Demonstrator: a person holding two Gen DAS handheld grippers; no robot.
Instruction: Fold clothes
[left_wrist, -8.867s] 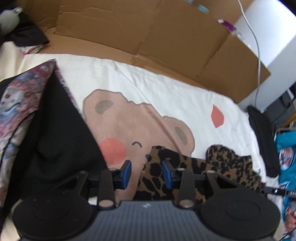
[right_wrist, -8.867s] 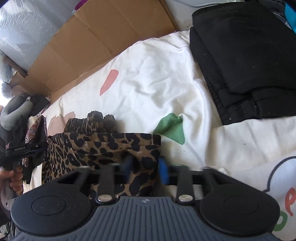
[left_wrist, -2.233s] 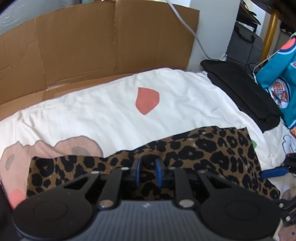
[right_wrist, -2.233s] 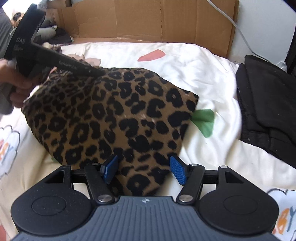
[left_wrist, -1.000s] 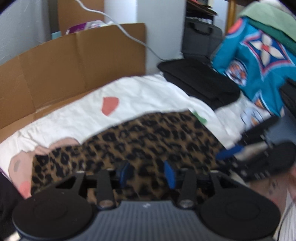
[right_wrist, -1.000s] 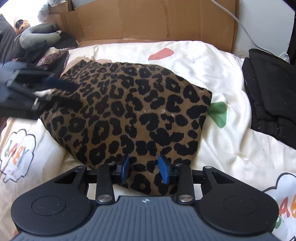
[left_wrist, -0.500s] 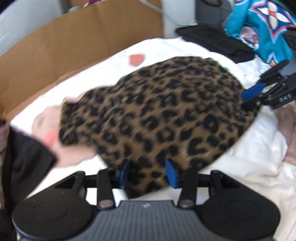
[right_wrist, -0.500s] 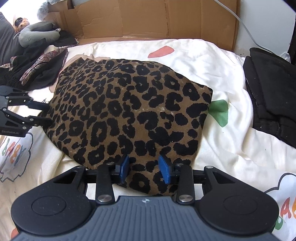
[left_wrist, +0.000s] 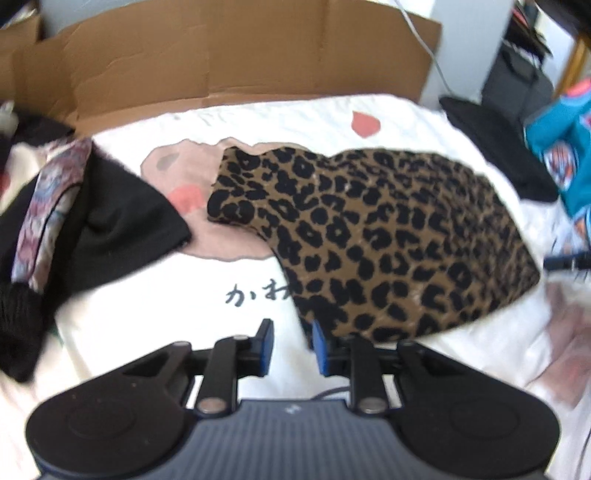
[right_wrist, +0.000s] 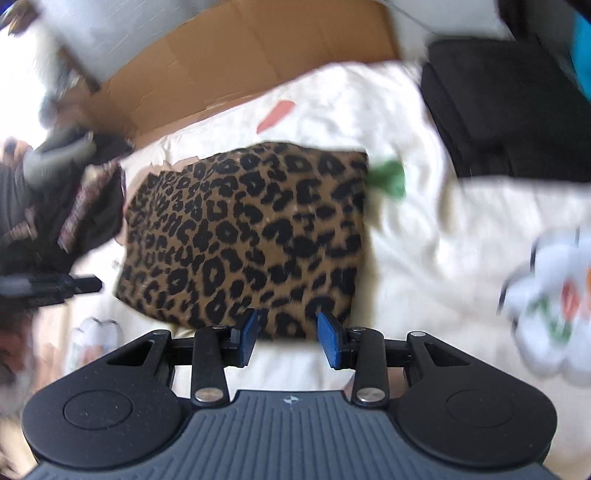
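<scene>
Leopard-print garment (left_wrist: 373, 236) matt knit cloth; bedsheet (left_wrist: 192, 306) smooth cotton; cardboard (left_wrist: 236, 55) matt.

The left tongs (left_wrist: 291, 341) hover over a white printed sheet (left_wrist: 155, 295), jaws closing with nothing between them. A folded leopard-print garment (left_wrist: 388, 243) lies just ahead and to their right, its near corner beside the right pad. Black clothes (left_wrist: 103, 225) lie far left; cardboard (left_wrist: 240, 55) stands beyond.
</scene>
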